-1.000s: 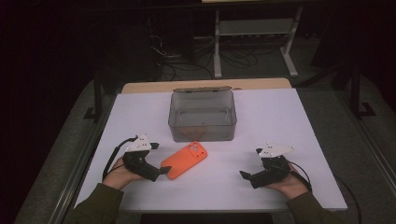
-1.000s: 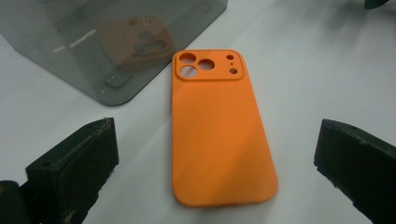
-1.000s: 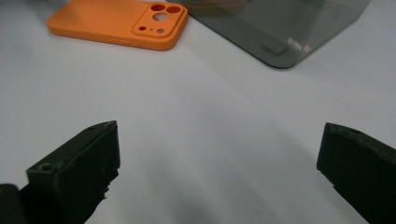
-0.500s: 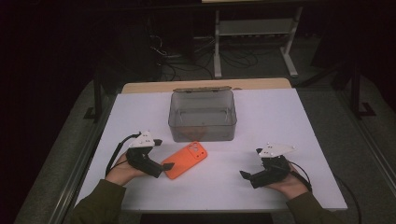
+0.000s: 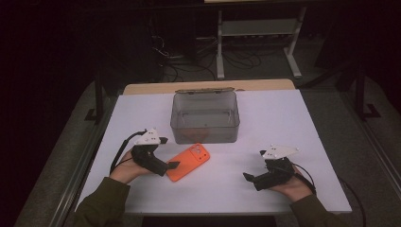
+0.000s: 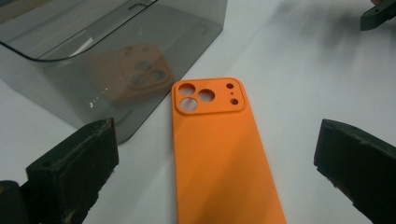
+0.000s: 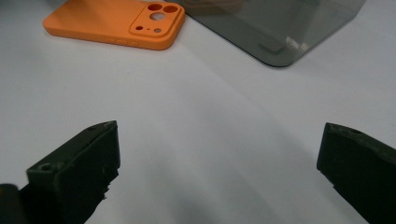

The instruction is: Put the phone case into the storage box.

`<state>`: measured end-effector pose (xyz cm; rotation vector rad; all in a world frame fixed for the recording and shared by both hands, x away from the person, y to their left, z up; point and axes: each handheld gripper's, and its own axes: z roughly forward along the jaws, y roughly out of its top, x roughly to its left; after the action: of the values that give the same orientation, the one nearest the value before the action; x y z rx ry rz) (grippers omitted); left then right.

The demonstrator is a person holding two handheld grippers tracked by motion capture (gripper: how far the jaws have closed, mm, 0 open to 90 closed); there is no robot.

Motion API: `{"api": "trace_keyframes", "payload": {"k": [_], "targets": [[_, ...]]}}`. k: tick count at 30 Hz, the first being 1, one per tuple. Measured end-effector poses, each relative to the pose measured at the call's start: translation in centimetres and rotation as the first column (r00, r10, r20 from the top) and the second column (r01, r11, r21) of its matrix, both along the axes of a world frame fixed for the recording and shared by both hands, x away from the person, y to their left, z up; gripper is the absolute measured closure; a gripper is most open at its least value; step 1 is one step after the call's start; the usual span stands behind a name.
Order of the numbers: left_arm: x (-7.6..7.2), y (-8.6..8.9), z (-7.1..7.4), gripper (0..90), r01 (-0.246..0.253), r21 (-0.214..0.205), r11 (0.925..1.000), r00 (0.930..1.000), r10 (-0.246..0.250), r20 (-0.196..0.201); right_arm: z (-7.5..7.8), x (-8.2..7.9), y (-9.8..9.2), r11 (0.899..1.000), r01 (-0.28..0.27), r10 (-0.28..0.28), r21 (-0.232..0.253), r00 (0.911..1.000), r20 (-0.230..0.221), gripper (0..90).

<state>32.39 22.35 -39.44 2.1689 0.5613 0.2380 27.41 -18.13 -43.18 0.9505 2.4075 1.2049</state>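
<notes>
An orange phone case (image 5: 189,161) (image 6: 219,144) (image 7: 114,23) lies flat on the white table, camera cut-outs toward the bin. My left gripper (image 5: 171,165) (image 6: 219,175) is open, its jaws straddling the case's near end without touching it. A clear grey plastic bin (image 5: 204,116) (image 6: 93,56) (image 7: 280,28) stands just behind the case; the case's reflection shows in its wall. My right gripper (image 5: 248,177) (image 7: 219,175) is open over bare table at the front right, well apart from the case.
The white table (image 5: 283,118) has free room right and left of the bin. A metal shelf frame (image 5: 257,33) and cables stand on the dark floor behind the table. The other gripper's tip (image 6: 378,14) shows far off.
My left gripper has slid forward and right along the table until its jaws reach the orange case's near end. The right gripper has stayed where it was.
</notes>
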Motion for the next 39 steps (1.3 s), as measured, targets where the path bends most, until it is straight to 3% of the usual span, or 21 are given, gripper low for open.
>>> {"api": "trace_keyframes", "payload": {"k": [39], "targets": [[1.8,-4.3,0.2,0.0,0.066,0.002,0.9978,0.9978,-0.066,0.000,0.1,0.0,-0.1,1.000,0.000,0.000,0.001,1.0000,0.000,0.0]]}}
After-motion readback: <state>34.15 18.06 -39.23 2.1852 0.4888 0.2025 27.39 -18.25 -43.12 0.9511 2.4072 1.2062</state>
